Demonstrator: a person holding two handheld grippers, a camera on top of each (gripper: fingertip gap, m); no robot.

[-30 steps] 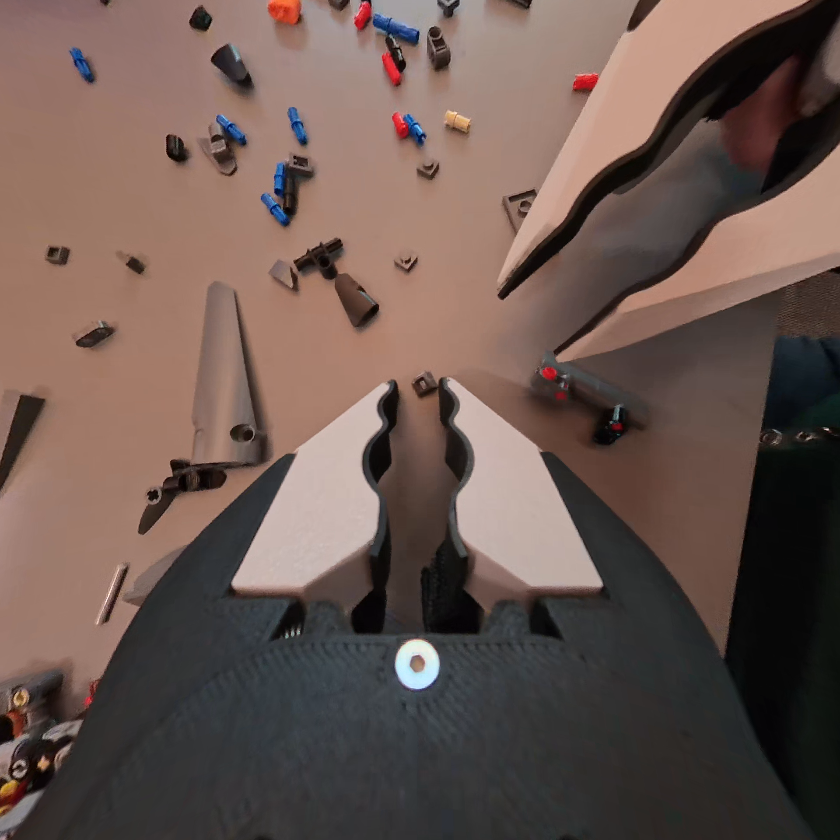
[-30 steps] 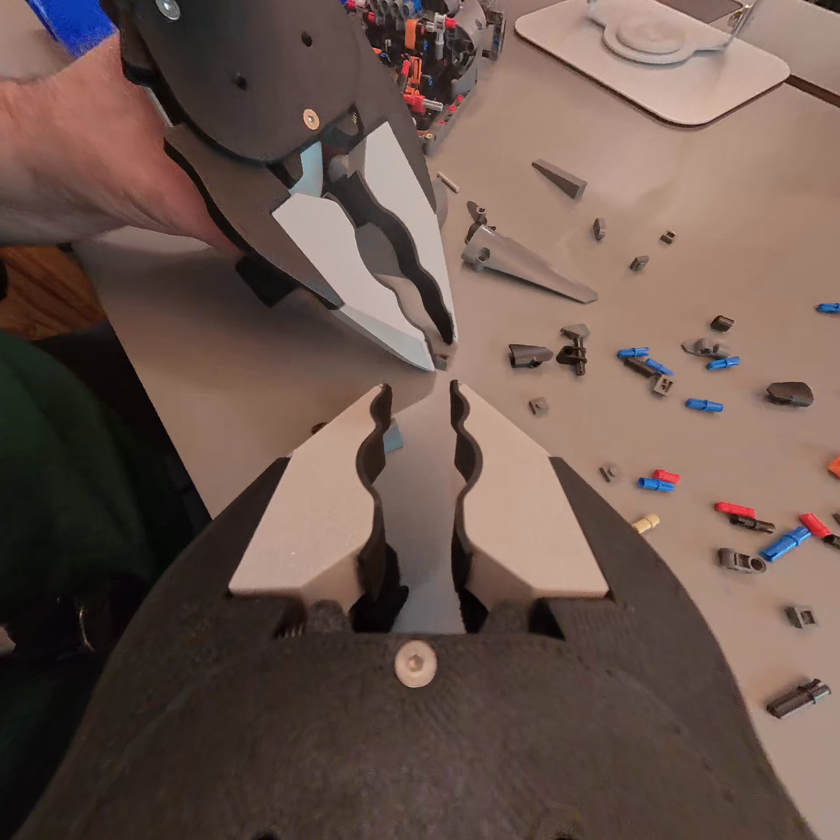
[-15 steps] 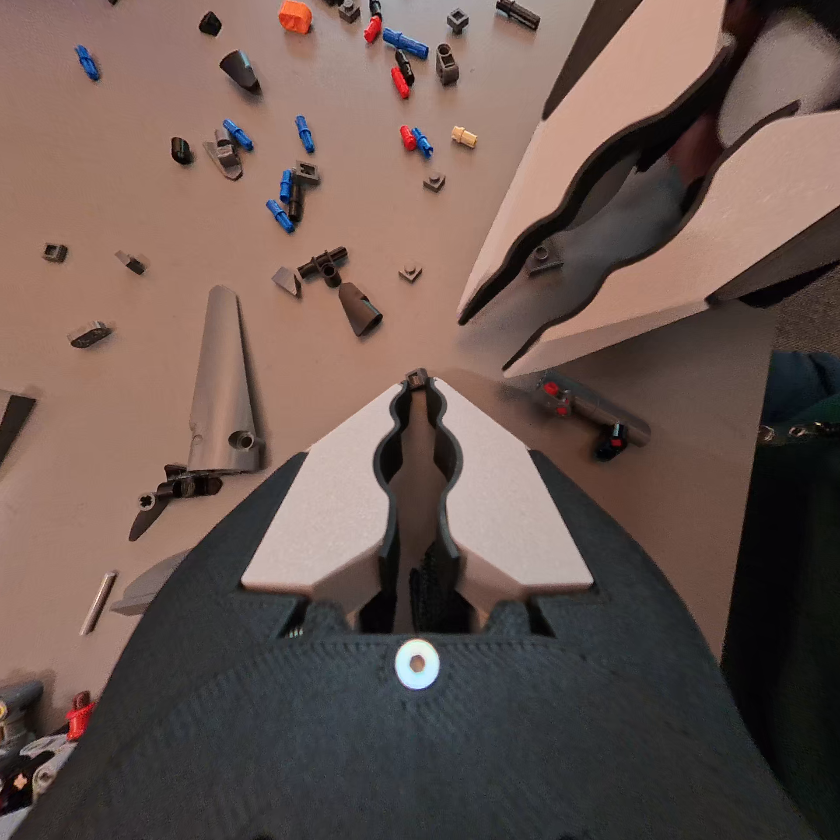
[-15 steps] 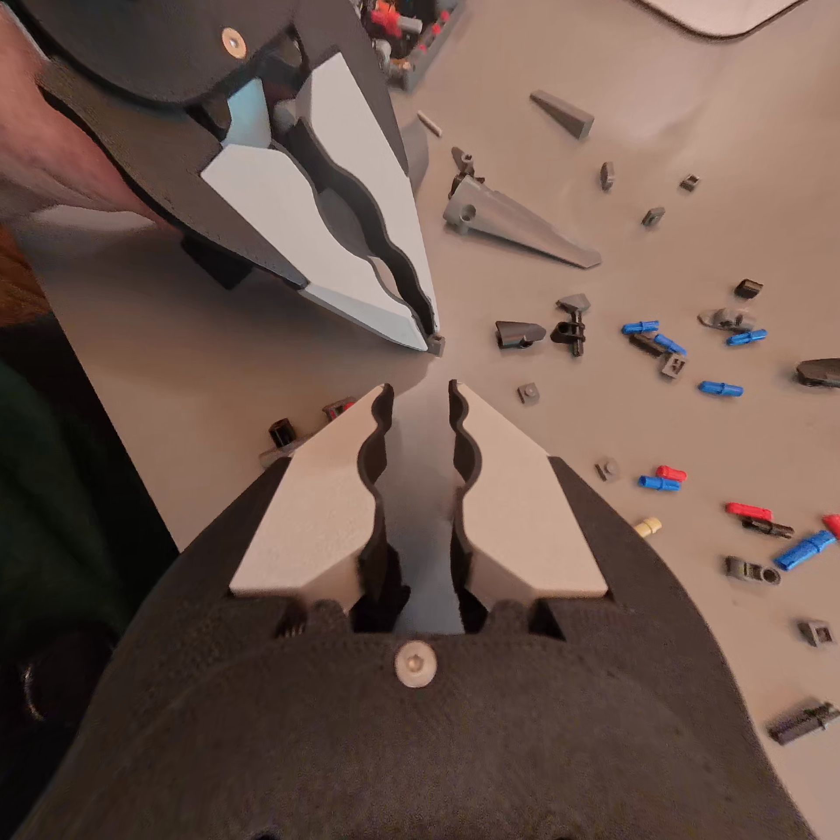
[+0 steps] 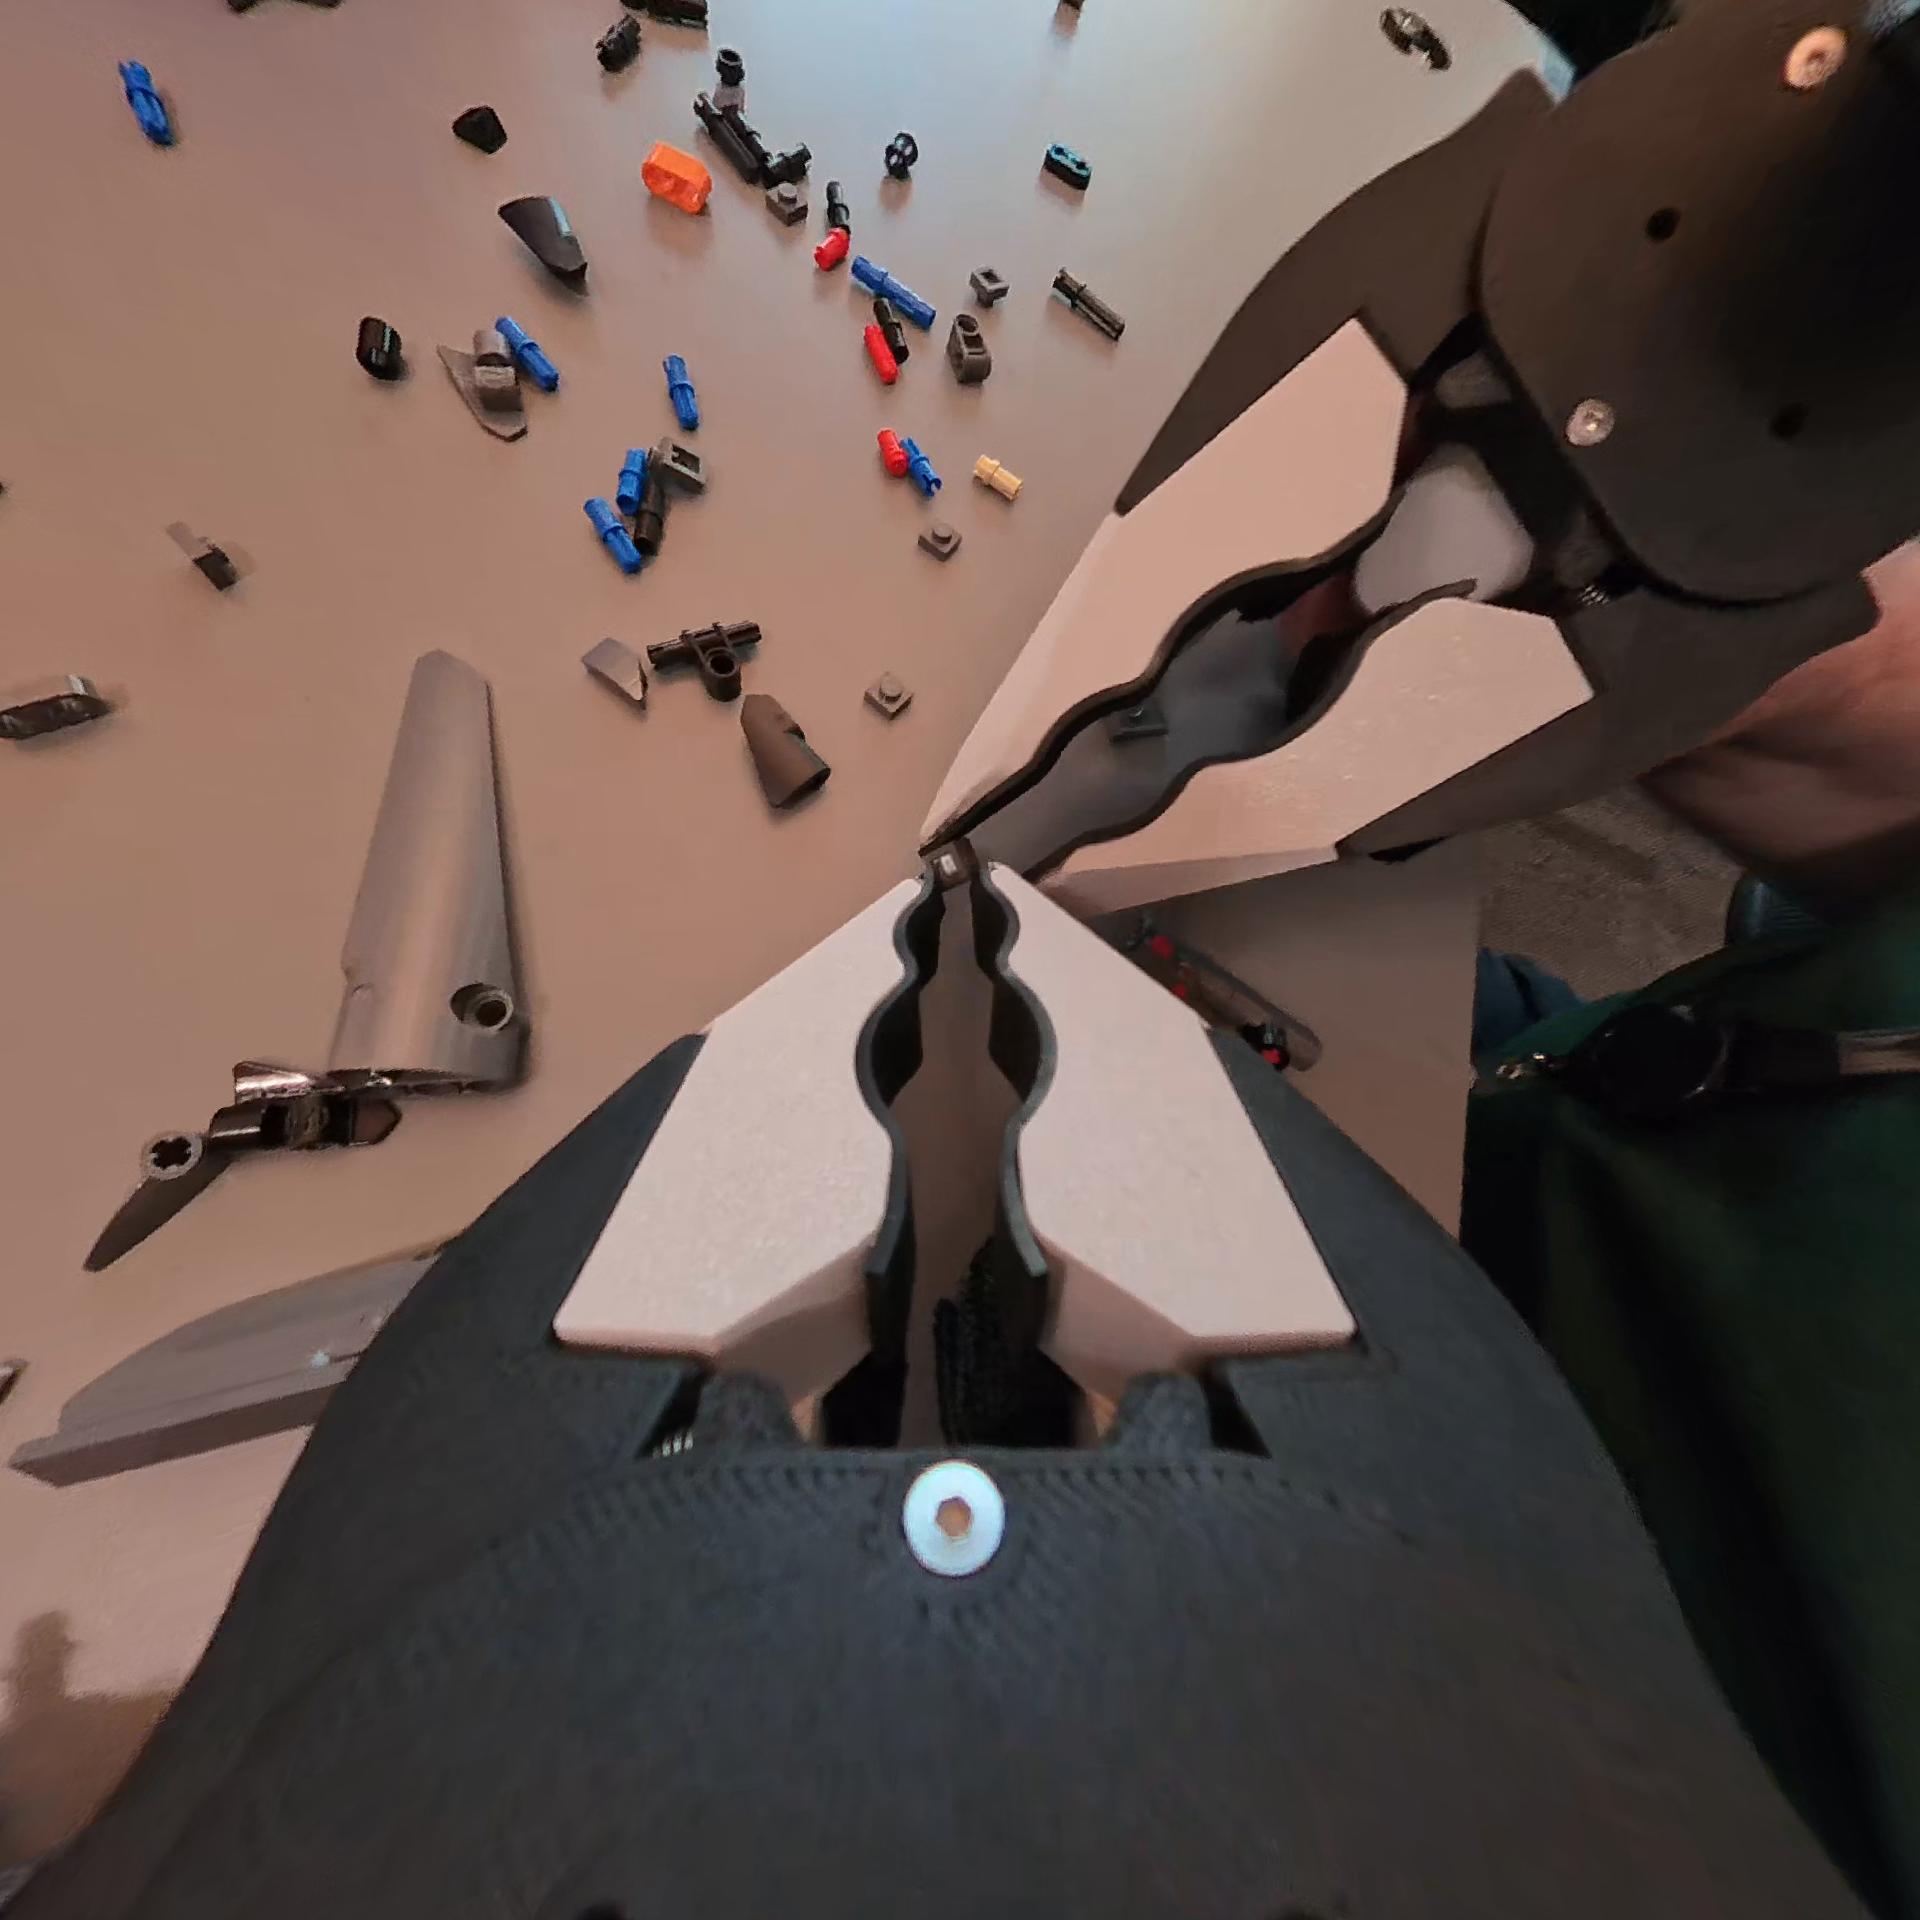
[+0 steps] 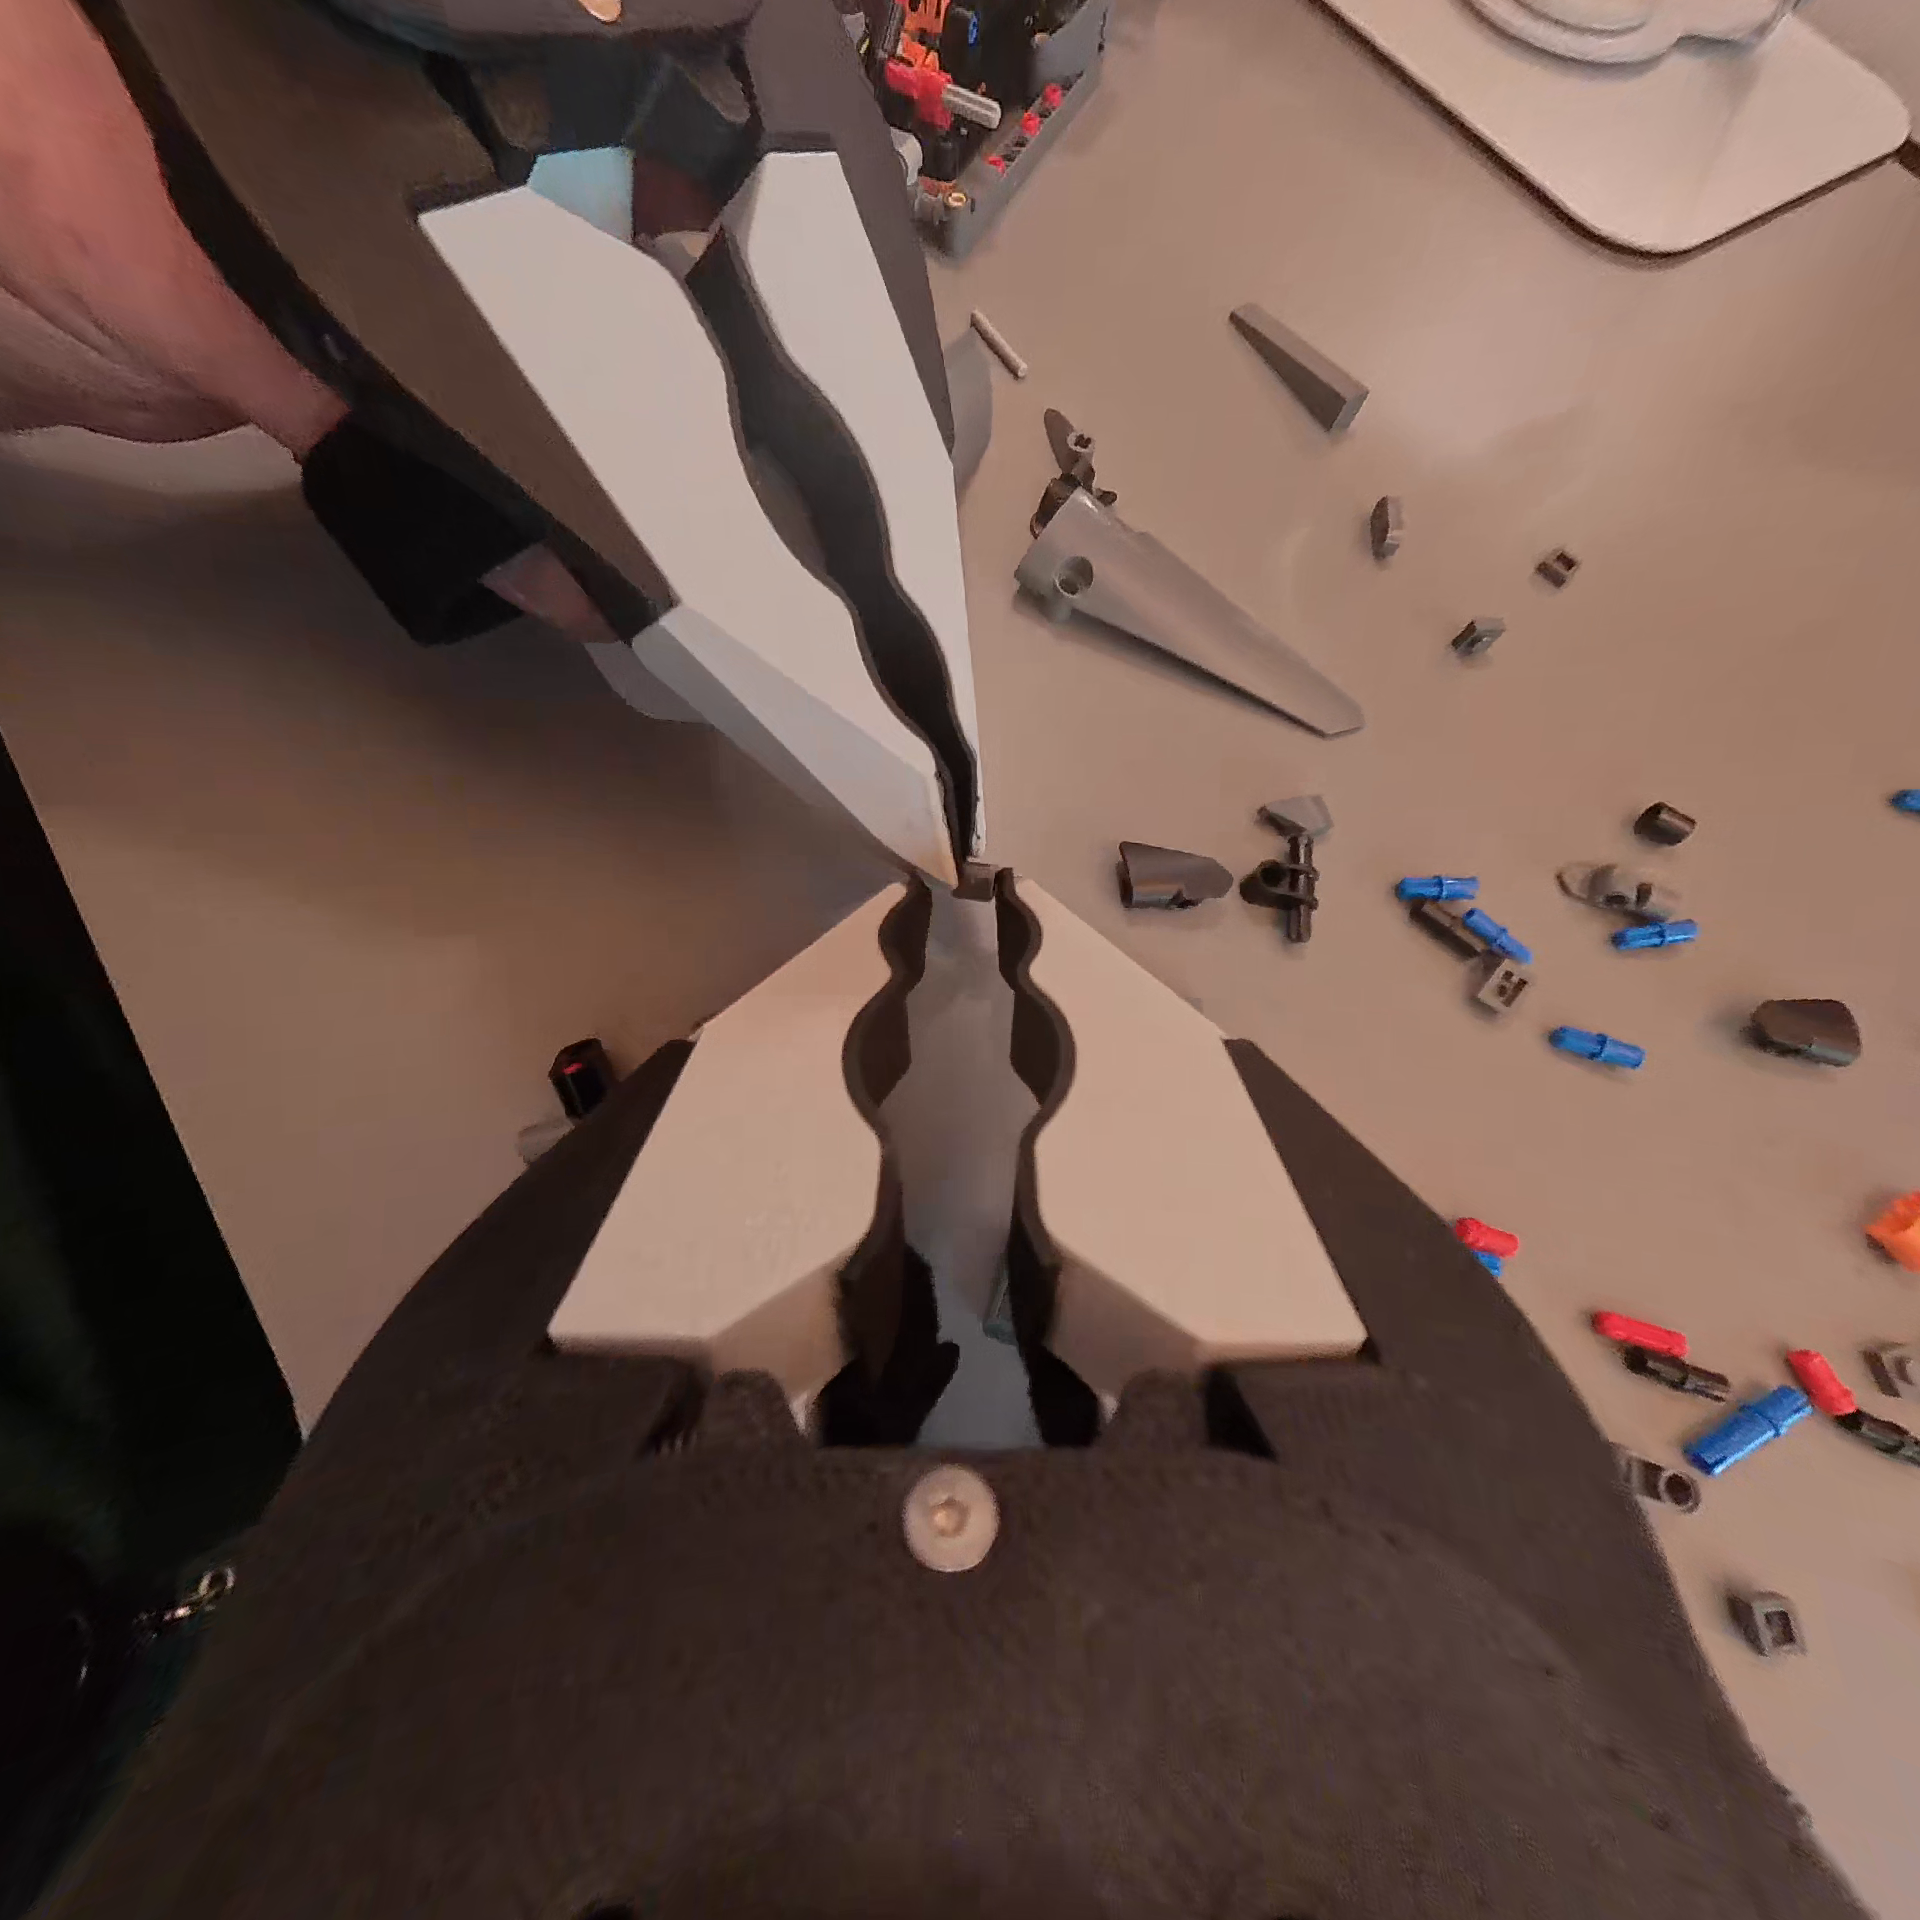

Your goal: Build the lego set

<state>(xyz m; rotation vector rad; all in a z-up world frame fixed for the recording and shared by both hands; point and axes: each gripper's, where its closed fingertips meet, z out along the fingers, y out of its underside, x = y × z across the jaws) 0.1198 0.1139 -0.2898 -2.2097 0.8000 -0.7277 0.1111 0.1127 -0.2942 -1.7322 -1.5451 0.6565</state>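
Observation:
My left gripper [image 5: 954,873] is shut on a small dark grey lego piece [image 5: 954,865] and holds it at its fingertips above the table. My right gripper [image 6: 961,885] meets it tip to tip, with its jaws narrowed around the same piece [image 6: 979,881]. The piece touches the right gripper's right finger. The left gripper [image 6: 961,847] comes down from the upper left in the right wrist view. The right gripper [image 5: 971,847] comes in from the upper right in the left wrist view.
A long grey wing piece [image 5: 436,883] and several loose blue, red and dark pins [image 5: 681,390] lie on the table. A partly built model [image 6: 966,94] and a white pad [image 6: 1662,114] are at the far side. A grey part with red pins [image 5: 1236,997] lies by the table edge. The tips of both grippers are at nearly the same place.
The left gripper closed on the small piece and lifted it off the table. The right gripper moved to meet it and narrowed its jaws around the piece.

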